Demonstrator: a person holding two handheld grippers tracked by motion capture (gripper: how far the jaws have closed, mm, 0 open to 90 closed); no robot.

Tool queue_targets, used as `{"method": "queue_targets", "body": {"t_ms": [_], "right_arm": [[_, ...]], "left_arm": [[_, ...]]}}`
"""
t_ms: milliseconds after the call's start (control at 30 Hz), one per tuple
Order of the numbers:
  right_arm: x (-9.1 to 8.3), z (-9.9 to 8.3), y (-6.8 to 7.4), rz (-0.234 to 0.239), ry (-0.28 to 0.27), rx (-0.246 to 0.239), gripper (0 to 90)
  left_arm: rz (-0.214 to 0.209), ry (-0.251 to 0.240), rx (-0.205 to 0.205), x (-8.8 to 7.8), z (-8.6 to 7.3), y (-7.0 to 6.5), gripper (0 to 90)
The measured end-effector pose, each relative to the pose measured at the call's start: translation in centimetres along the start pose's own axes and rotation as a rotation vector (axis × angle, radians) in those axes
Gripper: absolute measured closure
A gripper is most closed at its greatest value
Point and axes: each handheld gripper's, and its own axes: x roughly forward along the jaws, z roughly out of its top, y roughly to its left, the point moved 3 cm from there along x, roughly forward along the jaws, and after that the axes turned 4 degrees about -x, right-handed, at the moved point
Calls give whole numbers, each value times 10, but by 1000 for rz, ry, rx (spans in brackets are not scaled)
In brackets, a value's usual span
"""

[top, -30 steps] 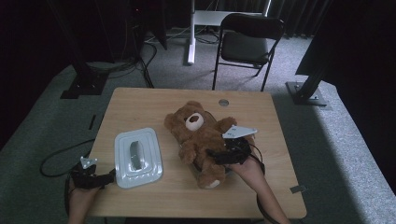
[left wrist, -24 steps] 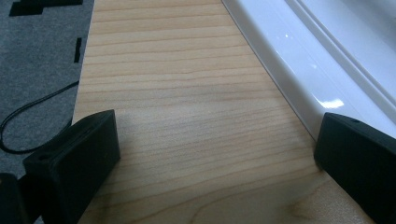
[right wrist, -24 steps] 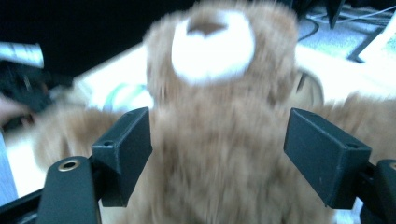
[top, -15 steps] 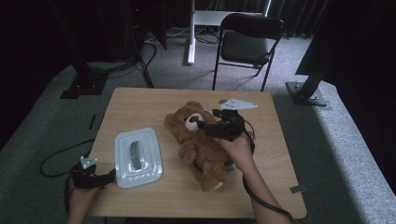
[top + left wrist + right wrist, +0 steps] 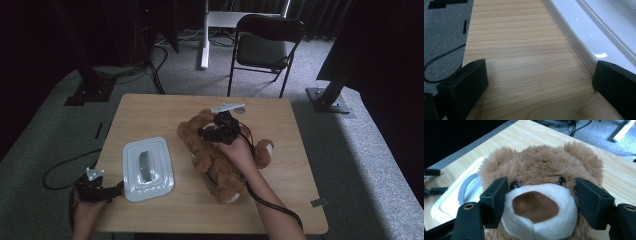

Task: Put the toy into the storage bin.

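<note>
Right gripper (image 5: 537, 202) sits over the bear's (image 5: 220, 155) head, wide jaws just been closing either side of the snout (image 5: 536, 210), left pad touching, body trailing toward the person.

Brown teddy bear (image 5: 541, 170), cream muzzle, dark-brown nose; white lid (image 5: 148, 169) left of bear; pale wood-grain tabletop (image 5: 150, 115); black tongs (image 5: 540, 205).

No readable txt, labels, brands or nos. anywhere: nothing legible on any item, table surface or bkgd.
</note>
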Motion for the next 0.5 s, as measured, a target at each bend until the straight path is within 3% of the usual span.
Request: {"method": "queue_targets", "body": {"t_ms": [100, 233, 500], "right_arm": [[3, -9, -4, 20, -7, 45, 289], [7, -16, -3, 25, 11, 56, 293], [20, -21, -7, 41, 91, 92, 306]], "left_arm": [[1, 0, 2, 0, 0, 0, 8], [1, 0, 2, 0, 0, 0, 8], [1, 1, 3, 0, 0, 0, 8]]}}
